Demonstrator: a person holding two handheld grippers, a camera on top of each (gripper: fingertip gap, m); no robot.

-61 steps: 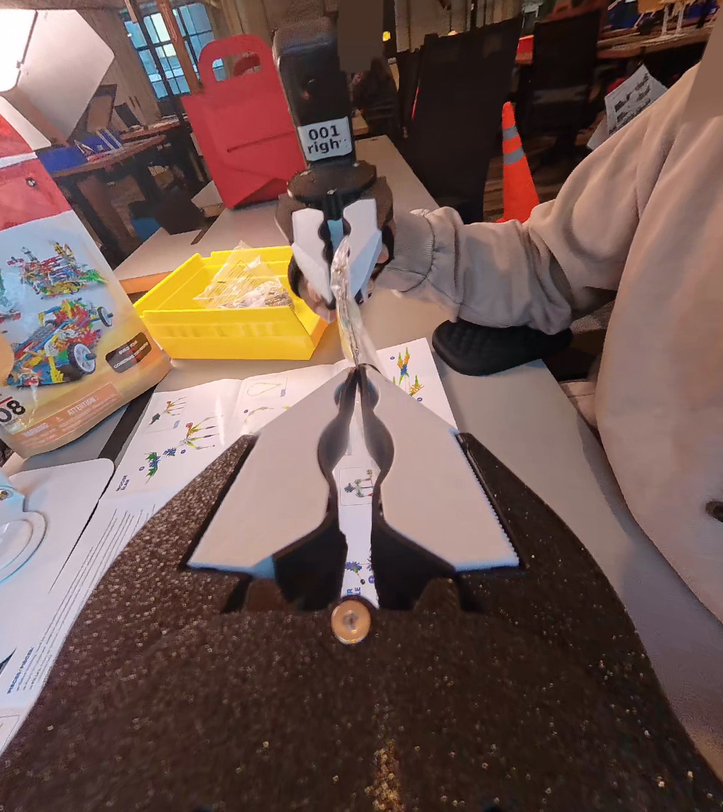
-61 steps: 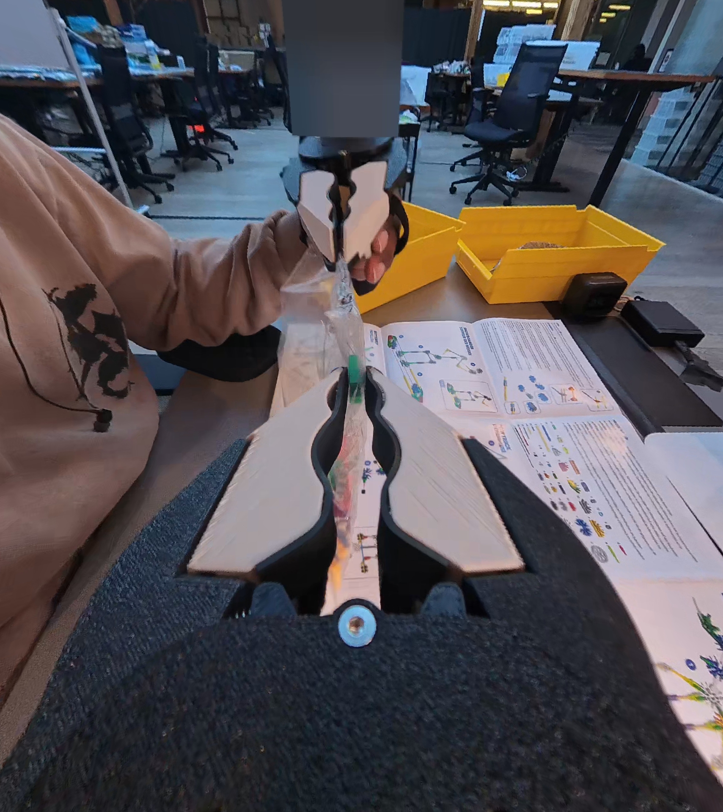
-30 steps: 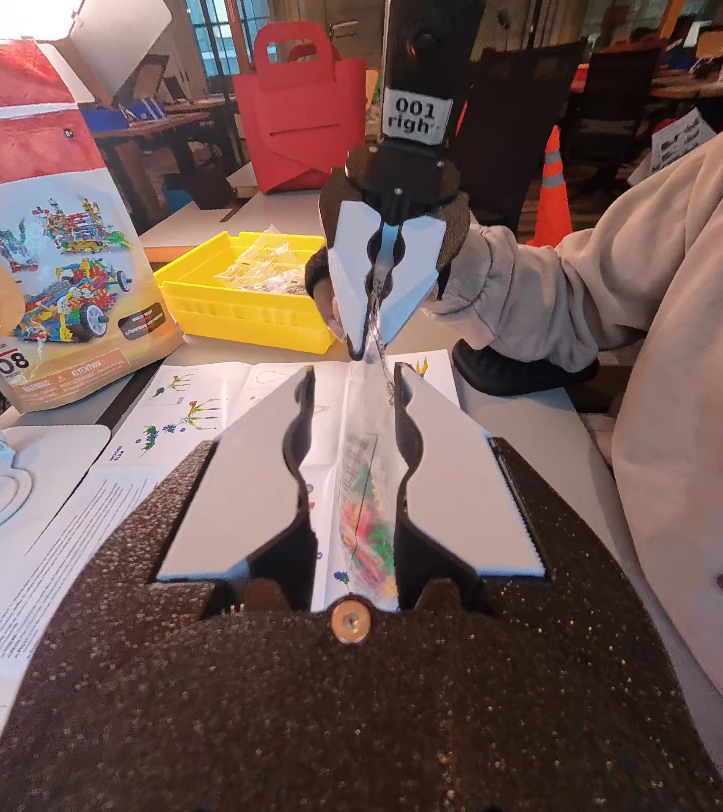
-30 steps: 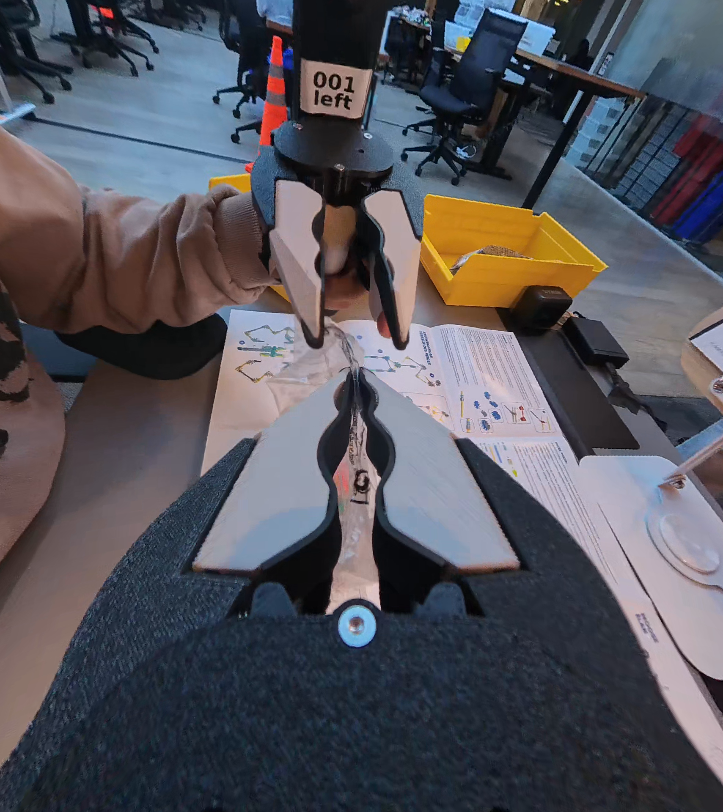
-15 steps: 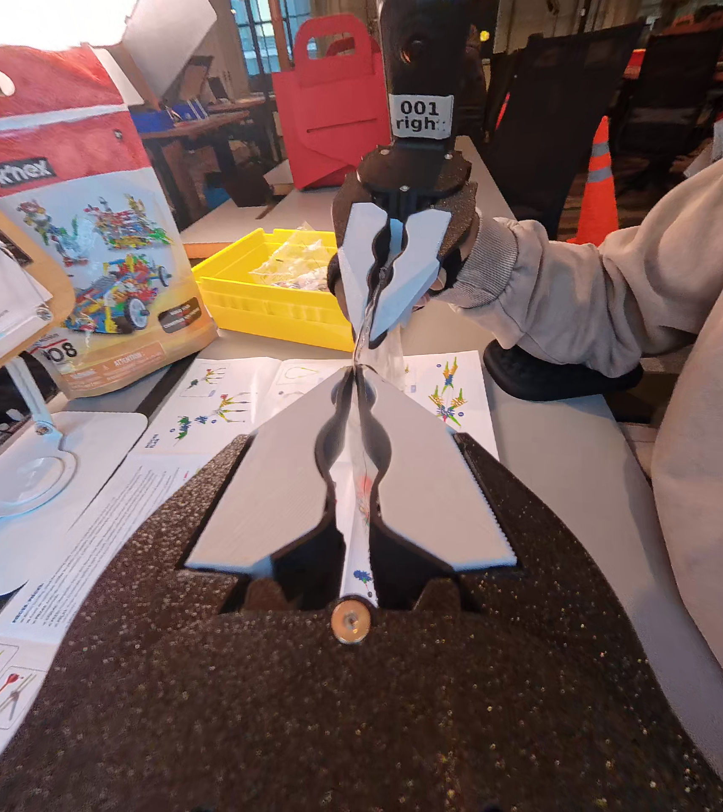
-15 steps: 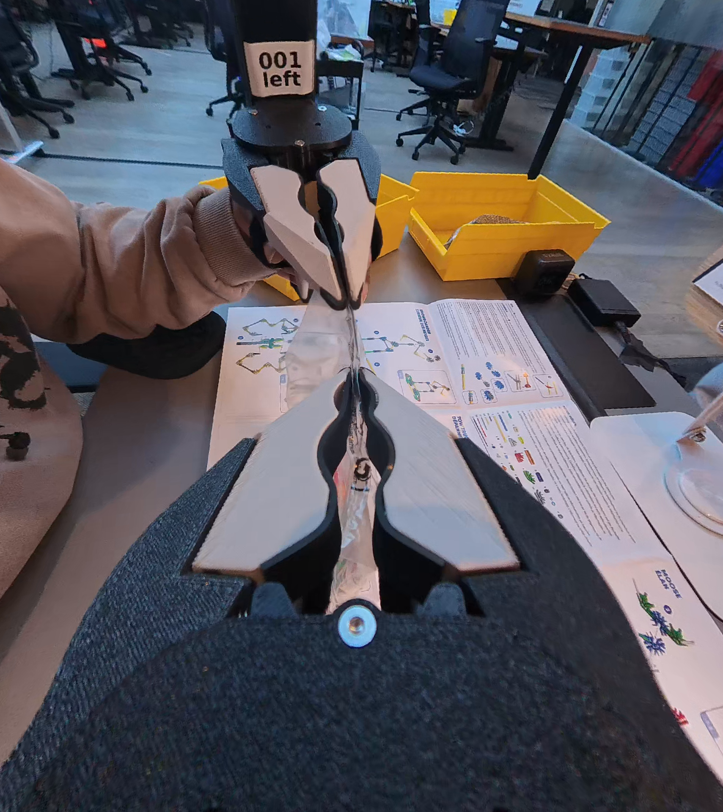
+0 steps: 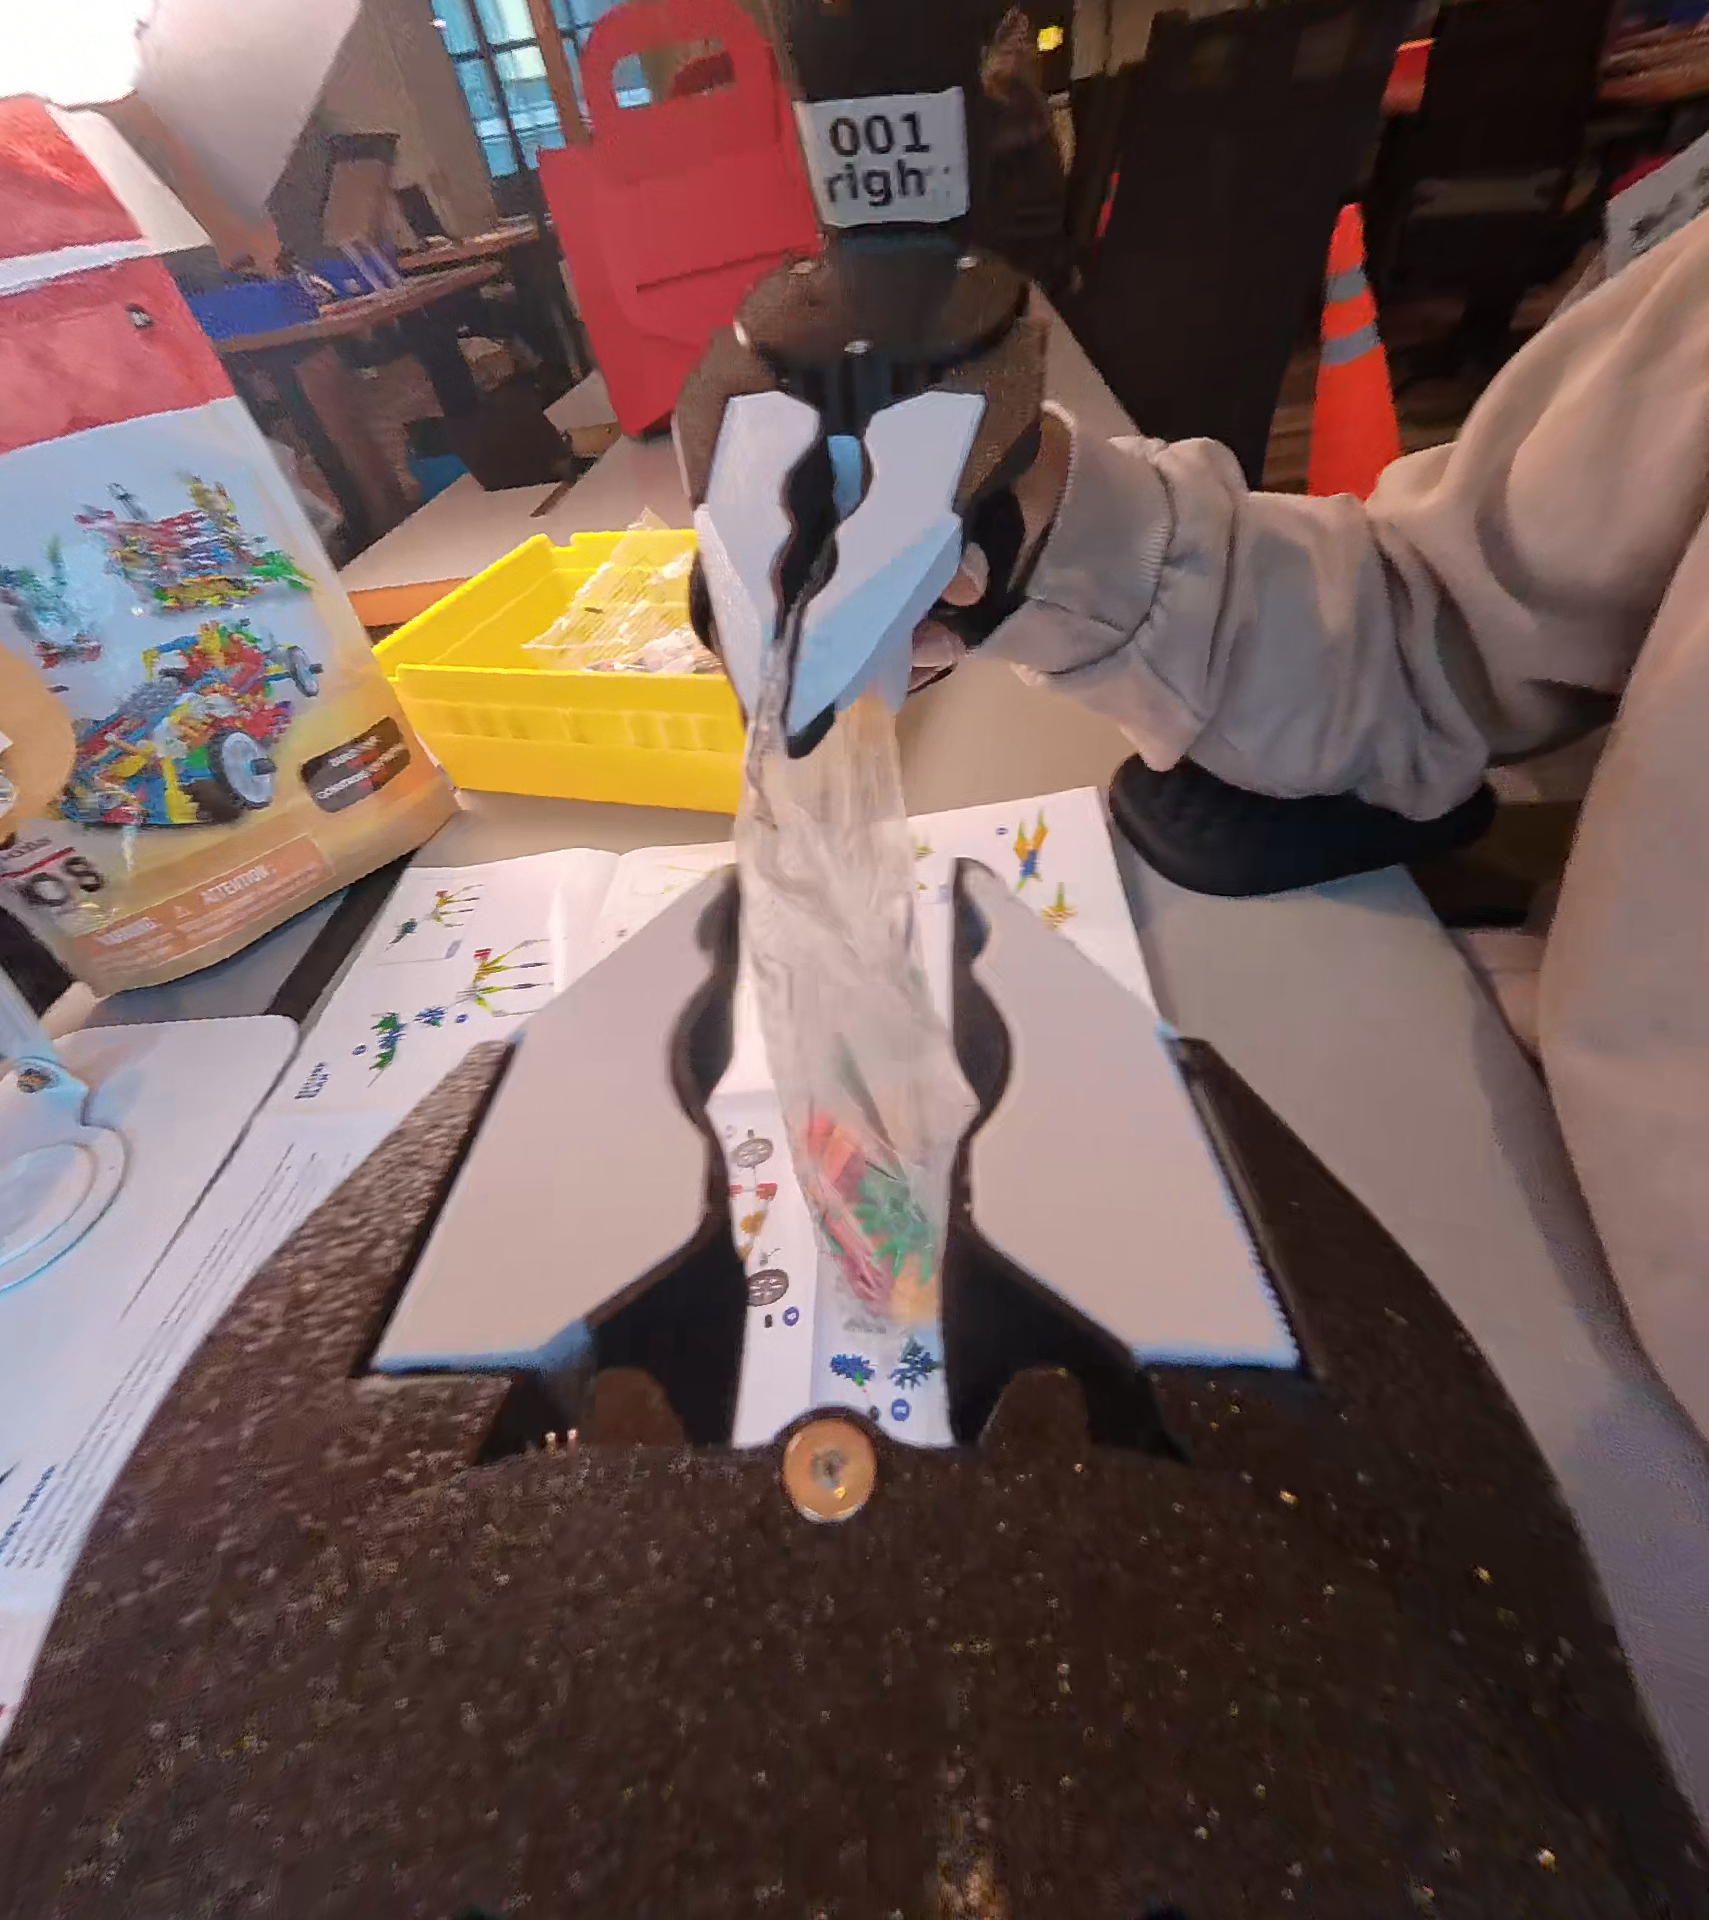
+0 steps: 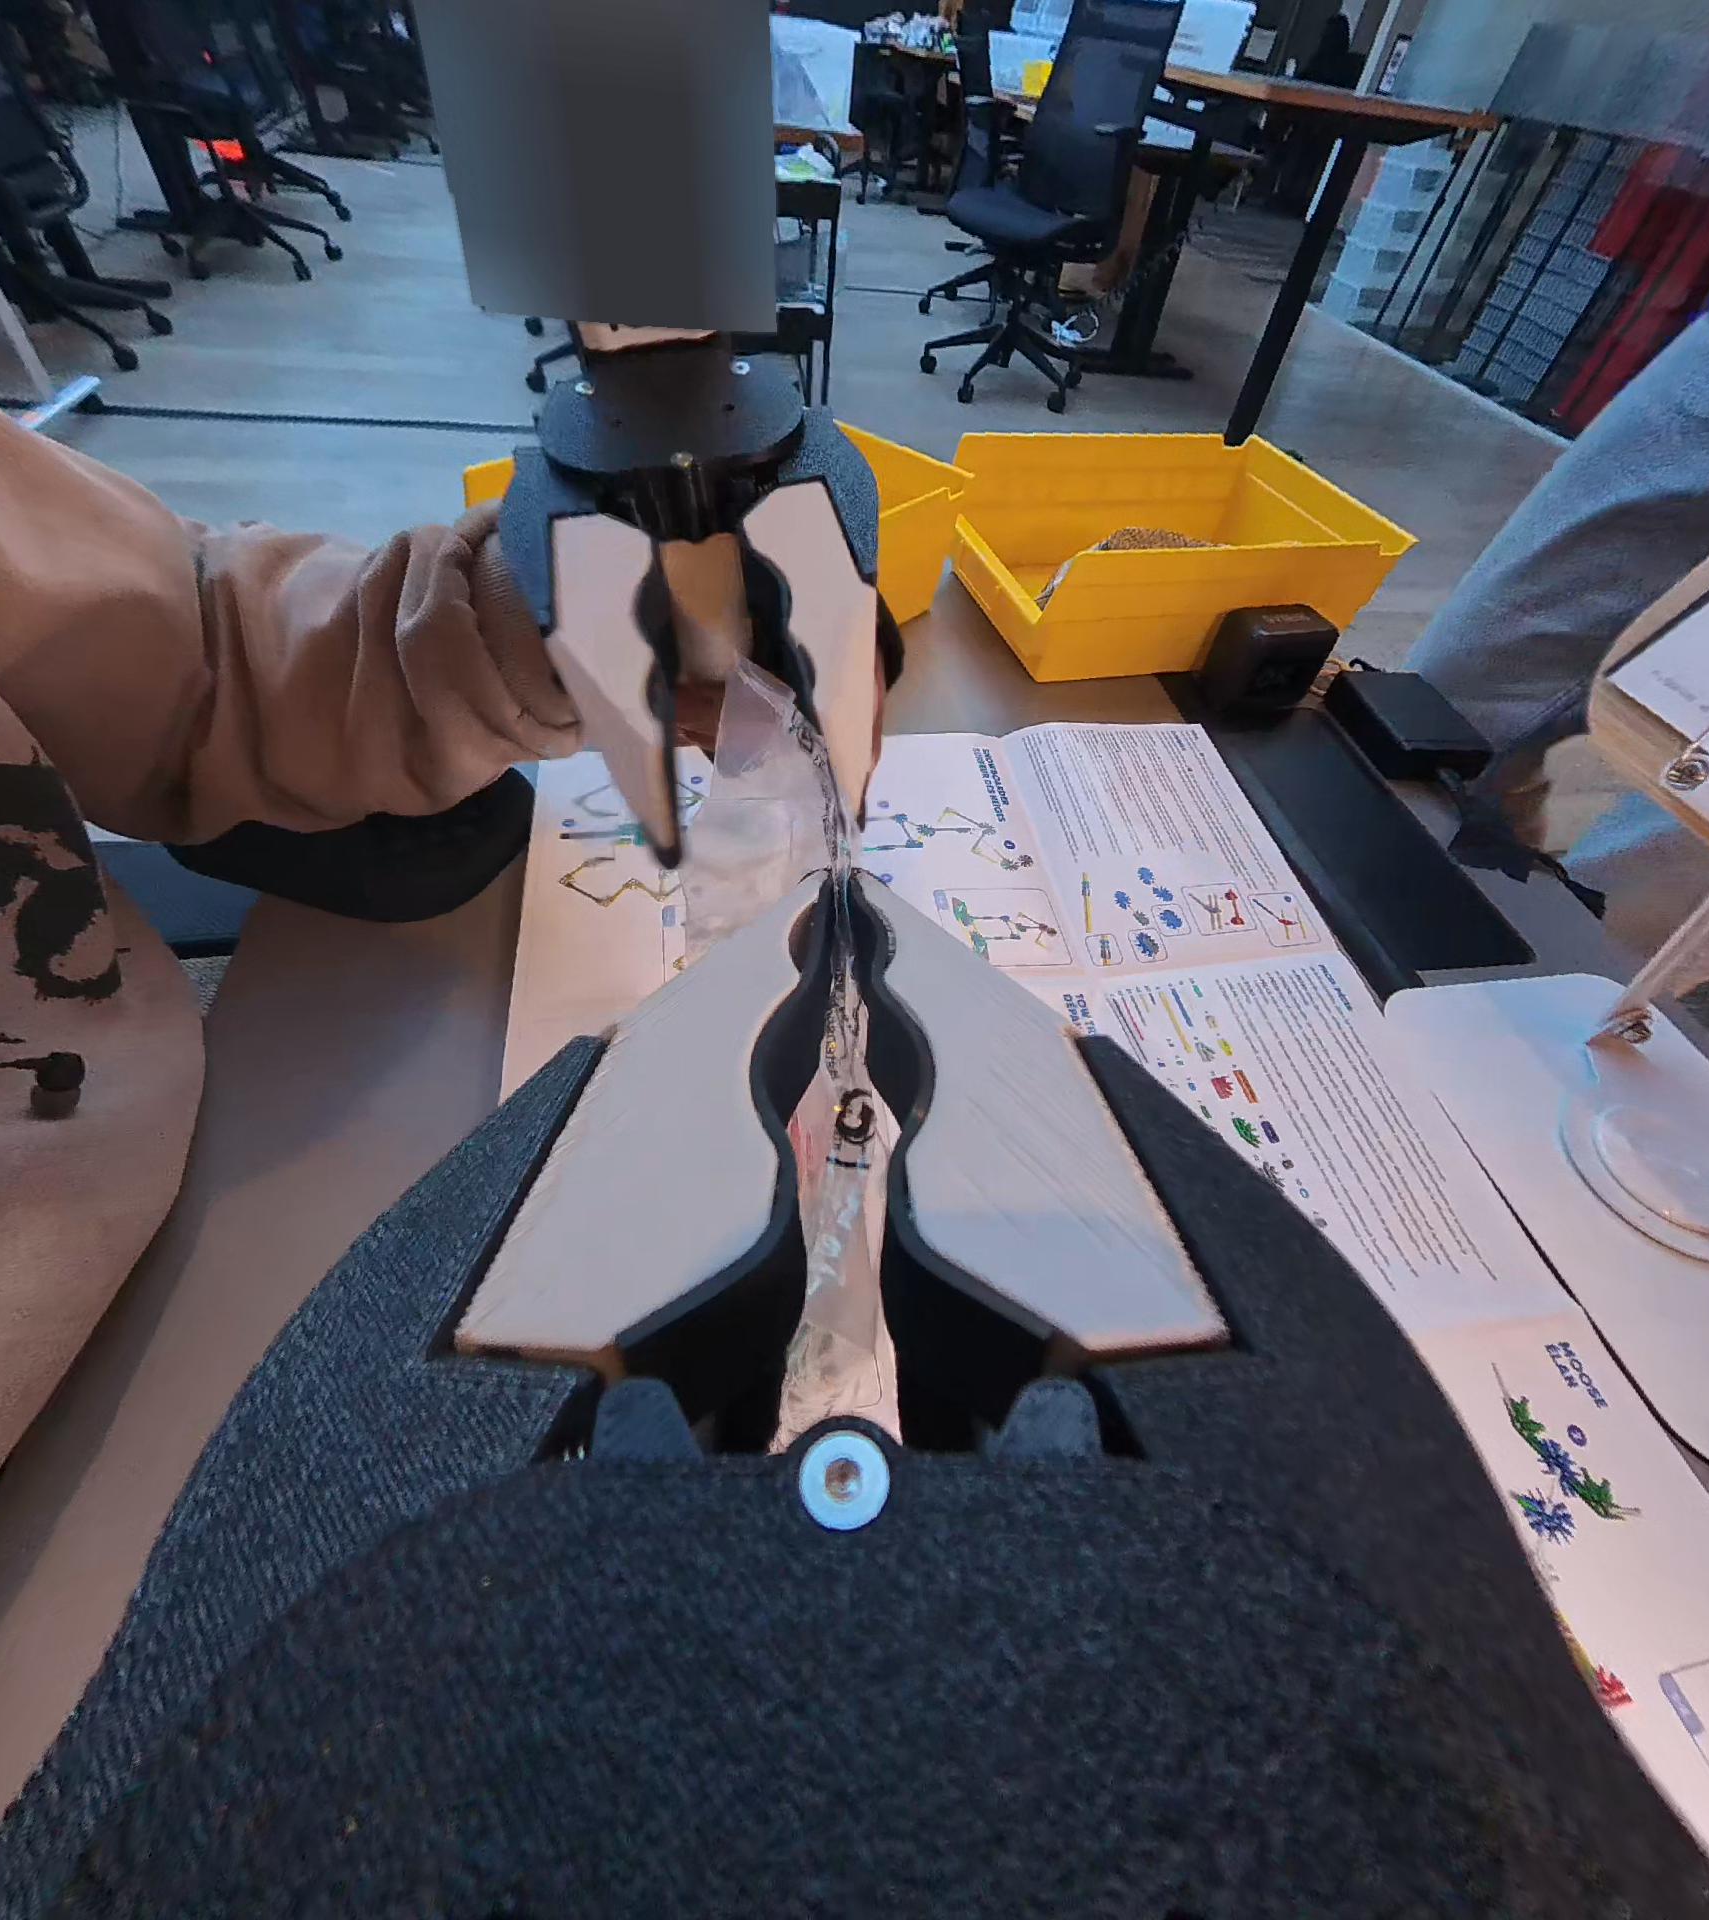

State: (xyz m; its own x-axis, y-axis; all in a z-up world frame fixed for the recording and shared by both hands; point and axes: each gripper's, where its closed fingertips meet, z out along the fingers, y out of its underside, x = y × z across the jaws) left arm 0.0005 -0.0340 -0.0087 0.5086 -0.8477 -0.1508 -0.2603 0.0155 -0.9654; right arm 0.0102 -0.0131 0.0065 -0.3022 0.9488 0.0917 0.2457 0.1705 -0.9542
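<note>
Now that your left tongs (image 7: pixel 845 883) have let go, their two fingers stand wide apart, where half a second ago they were pinched on the clear plastic bag (image 7: pixel 829 987). The bag hangs down through the gap between them. From the left wrist view it seems to touch neither finger. In the right wrist view its upper edge runs close by one finger, and you cannot tell whether they meet.

The bag's weight is therefore carried by your right tongs (image 7: pixel 788 717) alone. They are closed tight on its upper part, and both views show the film gripped between their tips. Small coloured building pieces, red, green and orange, sit bunched in the lowest part of the bag, which is above the counter (image 7: pixel 1349 1143) and not resting on it.

Under the bag an unfolded instruction sheet (image 7: pixel 517 935) with coloured diagrams lies flat. To the left of it is the white base of a stand (image 7: pixel 19 1174). Behind the sheet is a yellow bin (image 7: pixel 559 717) holding more clear bags, with a construction-toy box (image 7: pixel 154 675) standing beside it. A black wrist rest (image 7: pixel 1276 831) lies under your right sleeve. Farther back stand a red carry case (image 7: pixel 673 239) and an orange traffic cone (image 7: pixel 1349 343).
</note>
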